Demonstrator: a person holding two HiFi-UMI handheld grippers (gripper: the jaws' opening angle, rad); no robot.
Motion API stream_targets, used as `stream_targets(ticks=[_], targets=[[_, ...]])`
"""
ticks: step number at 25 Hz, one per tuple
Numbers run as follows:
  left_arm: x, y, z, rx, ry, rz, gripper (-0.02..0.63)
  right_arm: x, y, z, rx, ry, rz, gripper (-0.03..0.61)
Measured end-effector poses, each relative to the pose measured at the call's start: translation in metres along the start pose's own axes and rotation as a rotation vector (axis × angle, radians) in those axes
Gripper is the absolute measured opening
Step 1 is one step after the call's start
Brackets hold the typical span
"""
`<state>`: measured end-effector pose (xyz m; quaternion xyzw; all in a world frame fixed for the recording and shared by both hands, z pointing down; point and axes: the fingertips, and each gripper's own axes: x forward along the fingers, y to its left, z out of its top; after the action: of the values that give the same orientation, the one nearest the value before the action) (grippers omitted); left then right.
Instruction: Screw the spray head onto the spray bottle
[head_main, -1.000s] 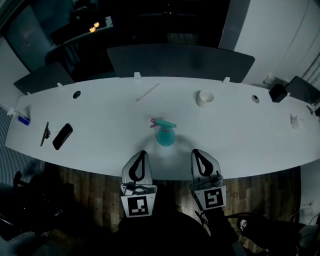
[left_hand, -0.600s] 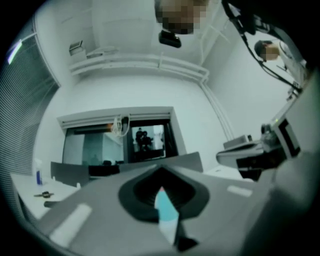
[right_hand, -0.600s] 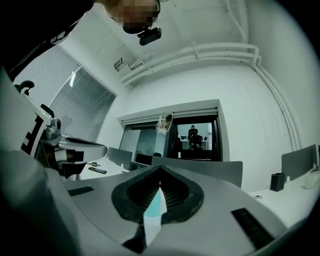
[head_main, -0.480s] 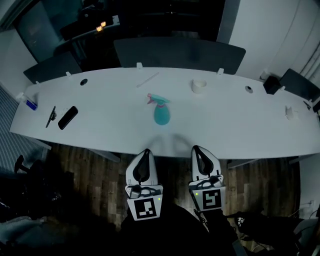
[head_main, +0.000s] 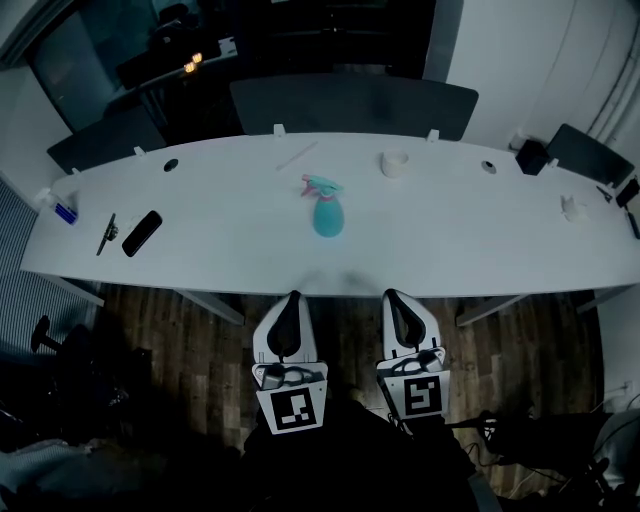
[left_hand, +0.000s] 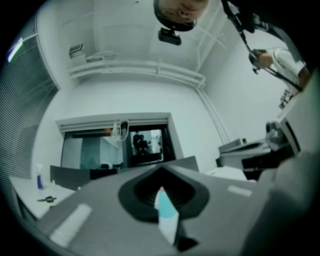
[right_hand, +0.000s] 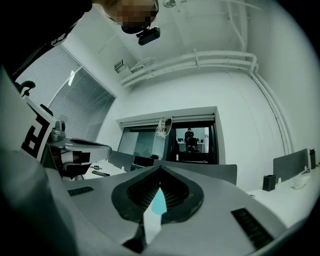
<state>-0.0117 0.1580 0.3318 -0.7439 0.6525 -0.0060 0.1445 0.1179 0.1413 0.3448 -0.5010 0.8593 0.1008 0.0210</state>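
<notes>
My left gripper (head_main: 290, 298) and right gripper (head_main: 392, 296) hang closed and empty over the dark wooden floor (head_main: 190, 335), short of the long white table (head_main: 480, 250). Farther out, mid-table, the teal plastic spray bottle (head_main: 327, 214) stands upright, well apart from both, with its teal-and-pink spray head (head_main: 320, 186) on top.

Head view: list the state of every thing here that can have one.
spray bottle: upright on the table, spray head on top.
left gripper: jaws shut, empty, short of the table.
right gripper: jaws shut, empty, short of the table.
small bottle: upright at the table's left end.
</notes>
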Motion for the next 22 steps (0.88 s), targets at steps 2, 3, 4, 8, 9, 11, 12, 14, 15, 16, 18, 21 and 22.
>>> stream_targets(ticks=[2, 3, 4, 8, 9, 11, 12, 14, 15, 16, 18, 21, 22], targets=[[-0.003, 0.003, 0.001, -0.003, -0.003, -0.005, 0.003, 0.0, 0.007, 0.003, -0.002, 0.003, -0.001, 0.005], [-0.005, 0.004, 0.002, -0.003, -0.005, -0.01, 0.003, 0.0, 0.011, 0.005, -0.003, 0.003, -0.001, 0.005], [-0.007, 0.005, 0.003, 0.0, -0.006, -0.013, 0.003, 0.0, 0.014, 0.008, -0.006, 0.001, 0.0, 0.005], [-0.009, 0.007, 0.006, -0.004, -0.021, -0.01, 0.003, -0.002, 0.02, 0.013, -0.016, -0.009, 0.009, 0.005], [-0.011, 0.006, 0.007, 0.0, -0.021, -0.014, 0.003, -0.003, 0.021, 0.013, -0.016, -0.009, 0.009, 0.005], [-0.014, 0.005, 0.008, 0.008, -0.02, -0.026, 0.003, -0.004, 0.023, 0.015, -0.018, -0.012, 0.007, 0.005], [-0.016, 0.005, 0.008, 0.007, -0.021, -0.03, 0.003, -0.005, 0.025, 0.017, -0.021, -0.013, 0.006, 0.005], [-0.018, 0.006, 0.009, 0.007, -0.024, -0.033, 0.003, -0.006, 0.026, 0.019, -0.024, -0.015, 0.003, 0.005], [-0.019, 0.006, 0.01, 0.011, -0.025, -0.034, 0.003, -0.006, 0.027, 0.019, -0.026, -0.016, 0.002, 0.005], [-0.02, 0.006, 0.01, 0.015, -0.028, -0.035, 0.003, -0.007, 0.027, 0.02, -0.028, -0.017, 0.002, 0.005], [-0.02, 0.006, 0.011, 0.016, -0.029, -0.033, 0.003, -0.008, 0.028, 0.02, -0.03, -0.016, 0.003, 0.005], [-0.023, 0.006, 0.01, 0.014, -0.023, -0.039, 0.003, -0.01, 0.031, 0.021, -0.032, -0.015, 0.005, 0.005], [-0.024, 0.007, 0.009, 0.008, -0.022, -0.041, 0.003, -0.01, 0.032, 0.021, -0.032, -0.017, 0.006, 0.005]])
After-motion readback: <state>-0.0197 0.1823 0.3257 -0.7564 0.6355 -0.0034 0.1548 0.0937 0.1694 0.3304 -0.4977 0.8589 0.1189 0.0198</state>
